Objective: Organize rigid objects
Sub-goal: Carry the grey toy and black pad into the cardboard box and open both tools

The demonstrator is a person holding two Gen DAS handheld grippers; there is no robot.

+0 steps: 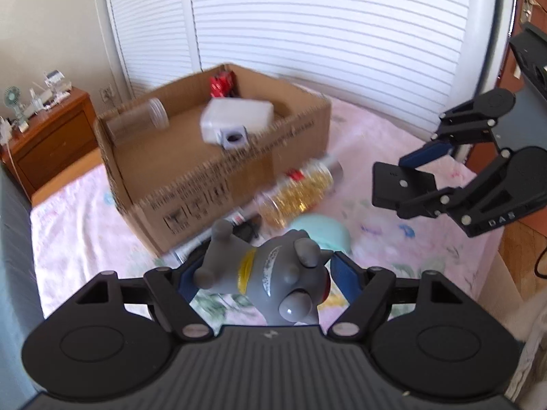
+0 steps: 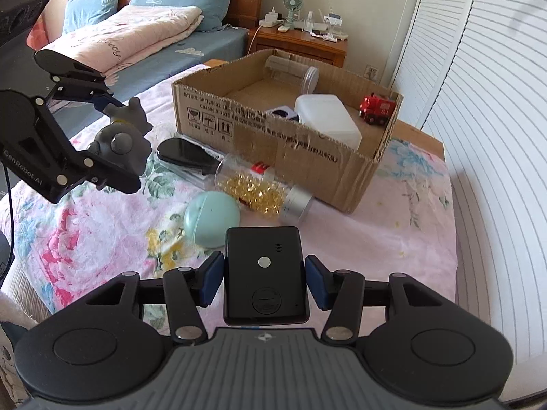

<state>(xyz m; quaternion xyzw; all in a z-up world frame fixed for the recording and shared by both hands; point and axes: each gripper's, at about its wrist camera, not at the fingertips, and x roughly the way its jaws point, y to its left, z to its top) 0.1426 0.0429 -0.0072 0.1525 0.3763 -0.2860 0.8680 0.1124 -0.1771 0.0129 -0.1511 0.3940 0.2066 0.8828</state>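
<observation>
My left gripper [image 1: 266,275] is shut on a grey toy animal [image 1: 277,266] with a yellow collar, held above the pink floral cloth. The right wrist view shows that gripper [image 2: 116,140] and the toy [image 2: 123,140] at the left. My right gripper [image 2: 265,282] is shut on a flat black device [image 2: 263,239] with a silver button. In the left wrist view, this gripper [image 1: 410,184] and the device [image 1: 393,188] are raised at the right. An open cardboard box [image 2: 273,136] [image 1: 205,188] holds a white container [image 2: 328,119], a clear jar [image 2: 294,68] and a red toy train [image 2: 377,107].
In front of the box a bottle of golden capsules [image 2: 259,191], a mint-green round case [image 2: 212,218] and a glossy black object [image 2: 184,152] lie on the cloth [image 2: 393,232]. A bed [image 2: 143,34] and a wooden nightstand [image 2: 304,42] stand behind; white louvred doors [image 2: 478,102] run along the right.
</observation>
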